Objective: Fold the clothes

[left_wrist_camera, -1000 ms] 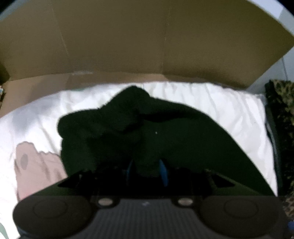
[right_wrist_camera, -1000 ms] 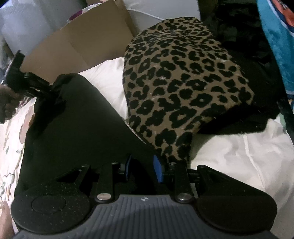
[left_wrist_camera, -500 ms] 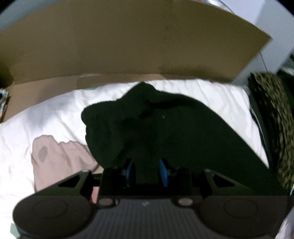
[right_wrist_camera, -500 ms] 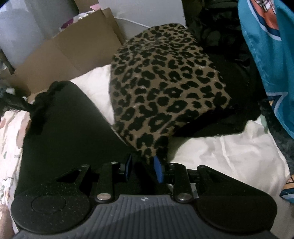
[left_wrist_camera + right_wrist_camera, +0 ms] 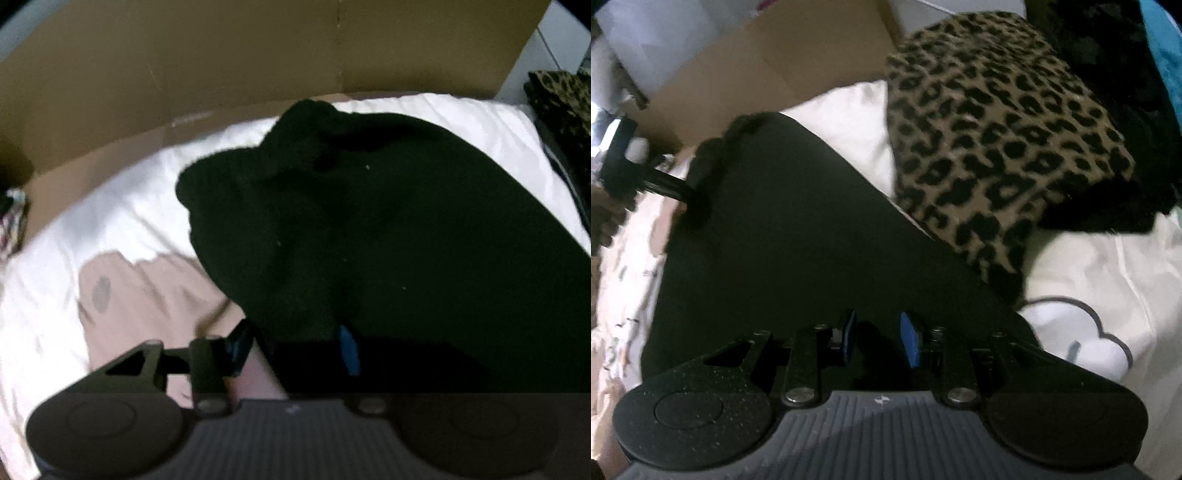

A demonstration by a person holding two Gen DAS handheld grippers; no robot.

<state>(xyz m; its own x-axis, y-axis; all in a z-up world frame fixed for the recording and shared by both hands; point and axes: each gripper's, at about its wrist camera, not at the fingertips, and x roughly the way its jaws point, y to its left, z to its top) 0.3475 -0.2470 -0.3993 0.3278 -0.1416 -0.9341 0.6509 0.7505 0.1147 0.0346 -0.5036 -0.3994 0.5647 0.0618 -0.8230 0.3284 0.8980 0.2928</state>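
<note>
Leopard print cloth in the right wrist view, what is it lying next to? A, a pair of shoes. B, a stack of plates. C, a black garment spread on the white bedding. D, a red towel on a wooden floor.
C: the leopard print cloth lies beside the black garment on the white bedding.

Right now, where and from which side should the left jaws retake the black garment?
Take the black garment at its near left edge, from the pink patch side; there one thin layer borders bare bedding. The left gripper jaws have just opened around it. Avoid the bunched far corner.
</note>
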